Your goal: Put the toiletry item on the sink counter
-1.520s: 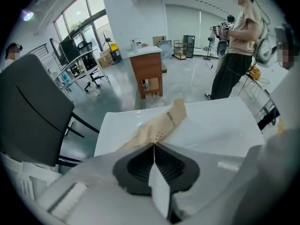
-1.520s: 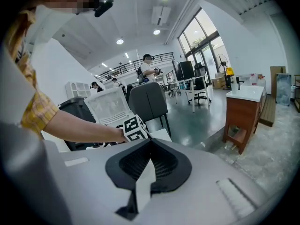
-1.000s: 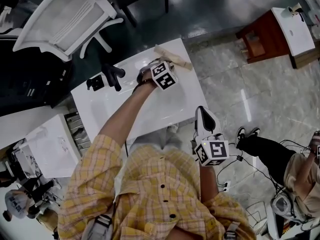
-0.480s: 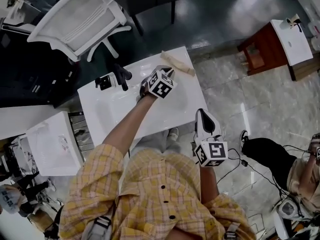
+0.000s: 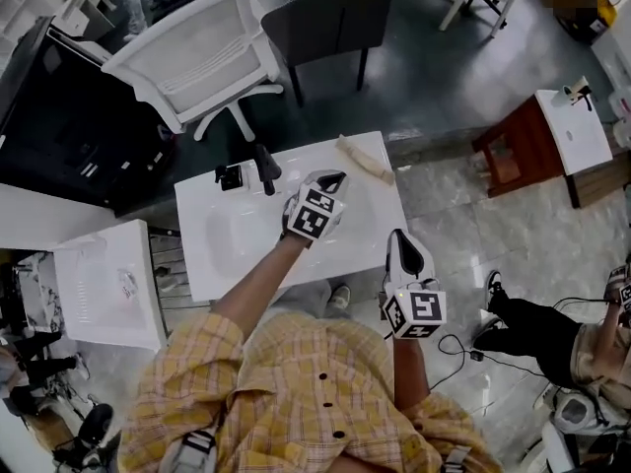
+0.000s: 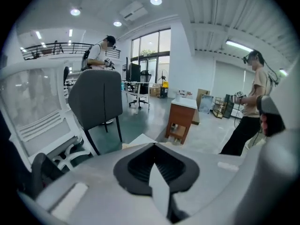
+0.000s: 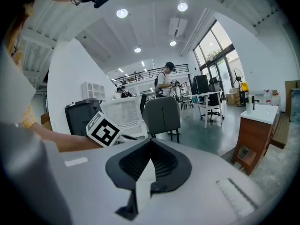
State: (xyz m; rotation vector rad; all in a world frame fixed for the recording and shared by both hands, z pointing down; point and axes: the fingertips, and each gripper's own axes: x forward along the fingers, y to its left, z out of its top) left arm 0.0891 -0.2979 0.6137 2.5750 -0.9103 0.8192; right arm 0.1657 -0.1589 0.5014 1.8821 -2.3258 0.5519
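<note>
At the sink counter's (image 5: 357, 246) far right corner the toiletry item (image 5: 365, 159) lies free, and the left gripper (image 5: 333, 179), pressed together and empty, has drawn back, so placement looks done.

**Left gripper draws back from the toiletry item**

A second ago the left gripper (image 5: 333, 177) is right at the toiletry item (image 5: 365, 159), at the far right corner of the sink counter (image 5: 380, 220). Now it is pulled back toward the person, down and left in the frame. A strip of bare white counter shows between its tips and the item, which lies by itself. The head view also tips up. The counter drops from the upper part to mid-frame, and a dark chair (image 5: 330, 18) comes into sight at the top.
</note>
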